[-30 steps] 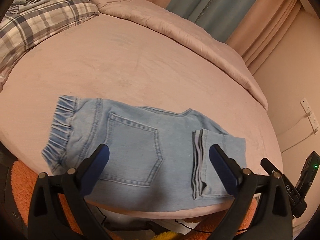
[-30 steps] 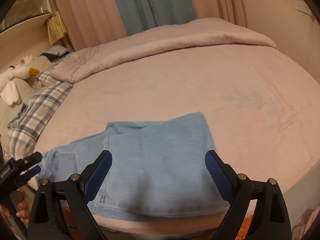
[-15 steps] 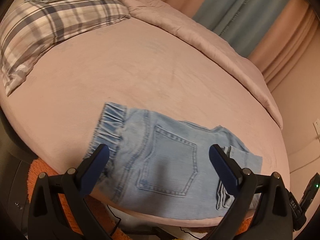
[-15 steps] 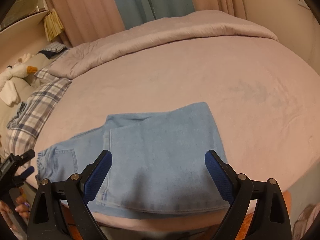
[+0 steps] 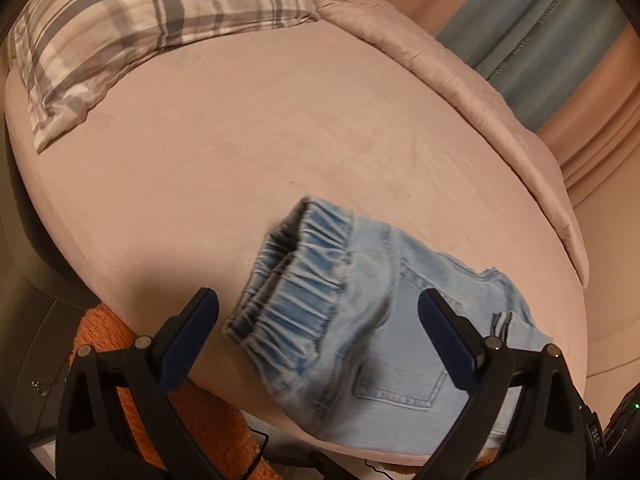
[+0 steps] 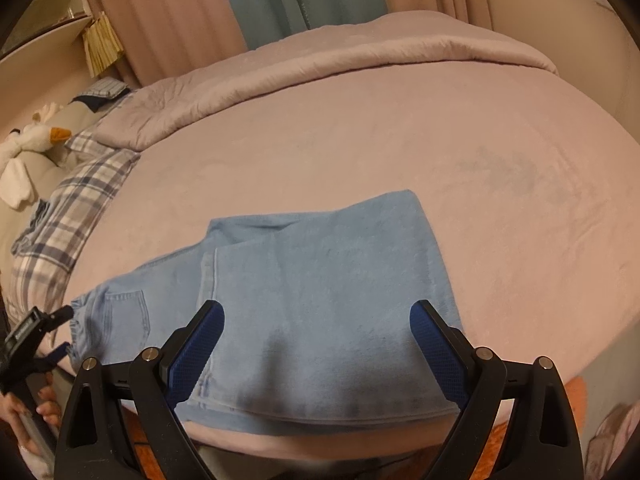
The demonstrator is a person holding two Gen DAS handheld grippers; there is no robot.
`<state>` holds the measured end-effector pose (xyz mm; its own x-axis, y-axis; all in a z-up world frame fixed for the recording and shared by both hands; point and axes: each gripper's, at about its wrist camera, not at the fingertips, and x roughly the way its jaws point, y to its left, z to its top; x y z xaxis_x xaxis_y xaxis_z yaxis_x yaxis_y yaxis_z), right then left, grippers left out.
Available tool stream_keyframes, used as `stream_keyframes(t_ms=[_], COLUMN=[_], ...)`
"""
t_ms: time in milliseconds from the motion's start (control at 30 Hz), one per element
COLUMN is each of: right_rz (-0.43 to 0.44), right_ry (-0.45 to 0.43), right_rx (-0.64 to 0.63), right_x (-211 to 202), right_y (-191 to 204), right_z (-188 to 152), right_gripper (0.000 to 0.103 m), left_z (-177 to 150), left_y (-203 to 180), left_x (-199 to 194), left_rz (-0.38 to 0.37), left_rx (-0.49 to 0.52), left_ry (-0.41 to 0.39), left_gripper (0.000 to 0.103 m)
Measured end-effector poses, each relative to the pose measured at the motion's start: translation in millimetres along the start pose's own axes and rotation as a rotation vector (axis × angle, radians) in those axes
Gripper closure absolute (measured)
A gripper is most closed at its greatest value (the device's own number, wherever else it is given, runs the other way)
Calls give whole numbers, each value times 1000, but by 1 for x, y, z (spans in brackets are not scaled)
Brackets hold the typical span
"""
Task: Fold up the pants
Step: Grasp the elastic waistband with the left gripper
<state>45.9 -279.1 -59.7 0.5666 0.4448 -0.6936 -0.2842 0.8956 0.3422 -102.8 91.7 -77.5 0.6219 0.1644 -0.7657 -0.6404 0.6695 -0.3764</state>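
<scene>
Both claws gaping wide, empty: L gripper (image 5: 318,324) is hovering nearest the pants (image 5: 384,308) waistband (image 5: 296,268); R gripper (image 6: 316,336) is facing the folded legs, long axis running left-right.

Jeans (image 5: 372,320) waistband motion-blurred; near edge hidden behind gripper arms. Plaid pillow (image 5: 132,32) cut off at frame top.

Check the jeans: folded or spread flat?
Partly folded. The jeans have leg fabric doubled back over them, hem near the back pocket; waistband end still uncovered.
</scene>
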Motion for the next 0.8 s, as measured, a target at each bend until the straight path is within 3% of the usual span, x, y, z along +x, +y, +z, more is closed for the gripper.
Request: stream_keyframes(t_ms=[367,700,800], right_rz=[-1,6,4], right_ry=[19,42,47], right_rx=[-1,10,14], right_x=[5,11,13], right_y=[3,1,-1], right_z=[-3,-4,-4], right_gripper=[10,10,10], left_z=[-8,-15,-14], left_y=[16,14,20], left_x=[21,20,21], left_rz=[-41,-73,-118], left_rx=[-68,-90,-132], left_ry=[94,124,144], left_gripper=[3,4,5])
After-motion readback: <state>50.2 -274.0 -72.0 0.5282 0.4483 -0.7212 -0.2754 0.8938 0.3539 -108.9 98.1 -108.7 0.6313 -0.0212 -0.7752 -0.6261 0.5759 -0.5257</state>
